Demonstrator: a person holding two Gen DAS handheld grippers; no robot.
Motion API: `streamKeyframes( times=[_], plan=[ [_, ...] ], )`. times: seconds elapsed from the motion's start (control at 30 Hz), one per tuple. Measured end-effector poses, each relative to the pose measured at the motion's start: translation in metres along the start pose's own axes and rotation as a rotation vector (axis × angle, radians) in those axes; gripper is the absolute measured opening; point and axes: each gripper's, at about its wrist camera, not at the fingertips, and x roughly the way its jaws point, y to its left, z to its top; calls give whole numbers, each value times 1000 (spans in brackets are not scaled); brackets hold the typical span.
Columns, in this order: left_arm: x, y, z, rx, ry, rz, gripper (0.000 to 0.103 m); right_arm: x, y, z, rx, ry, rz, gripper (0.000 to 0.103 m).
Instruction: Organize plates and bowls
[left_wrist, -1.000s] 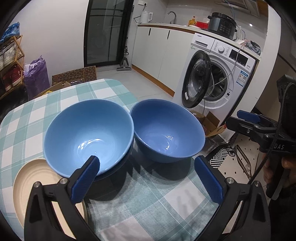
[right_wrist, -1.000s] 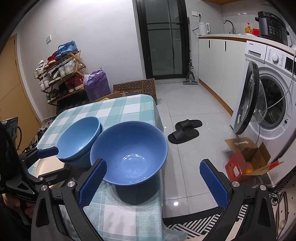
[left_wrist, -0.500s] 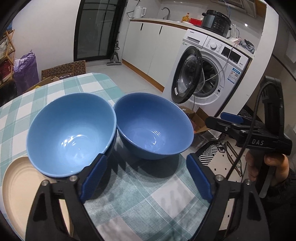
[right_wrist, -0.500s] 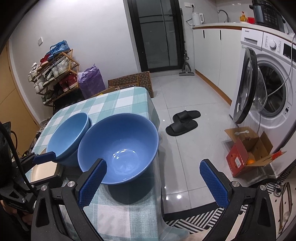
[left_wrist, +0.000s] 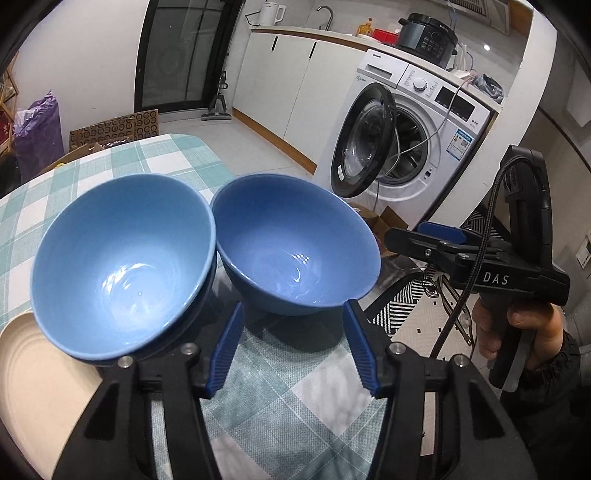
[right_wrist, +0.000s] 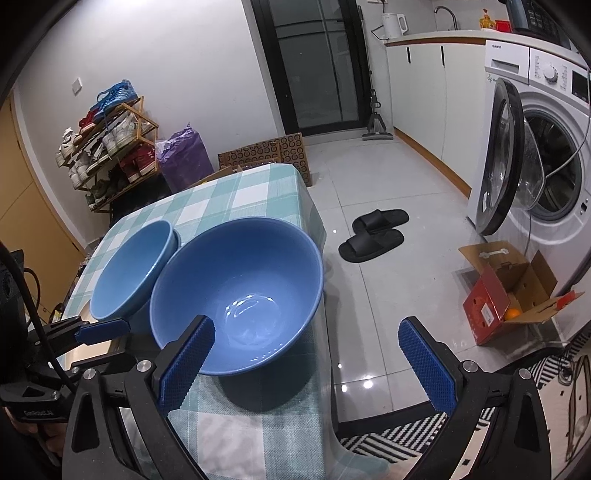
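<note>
Two blue bowls stand on the green-checked tablecloth (left_wrist: 288, 406). The lighter bowl (left_wrist: 122, 266) is nested in another bowl on a cream plate (left_wrist: 33, 387). The darker bowl (left_wrist: 295, 247) stands alone beside it, near the table's right edge. My left gripper (left_wrist: 294, 350) sits just short of the darker bowl's near wall. Its jaws are closing, and the pads touch nothing. My right gripper (right_wrist: 308, 365) is open wide over the darker bowl (right_wrist: 240, 291); its left finger overlaps the near rim and its right finger hangs past the table edge.
A washing machine (left_wrist: 424, 122) with its door swung open stands to the right. On the tiled floor lie black slippers (right_wrist: 373, 232) and an open red cardboard box (right_wrist: 509, 295). A shoe rack (right_wrist: 107, 147) and a purple bag (right_wrist: 184, 158) stand beyond the table.
My left jaws have narrowed a lot and now sit in front of the darker bowl. My right gripper has sunk and drawn closer to that bowl.
</note>
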Motion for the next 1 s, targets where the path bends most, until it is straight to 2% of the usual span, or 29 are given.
streamKeyframes(
  times=[0.1,0.23,0.5,0.57,0.73,0.77,1.0],
  plan=[
    [4,2,2,-14,7,0,54,6,0,1,2,8,10,96],
    [7,4,5,-31,8,-3,54,17,-1,3,6,27,13,84],
    [14,11,9,-71,15,1,54,41,-4,11,13,54,11,72],
    [16,11,11,-74,14,1,54,46,-4,13,13,53,16,64],
    [20,13,14,-83,19,-1,51,58,-6,19,28,51,30,54],
    [20,13,15,-84,19,-2,51,60,-6,21,28,51,27,50],
    [22,12,17,-82,19,-1,49,68,-4,23,15,54,28,37]
  ],
)
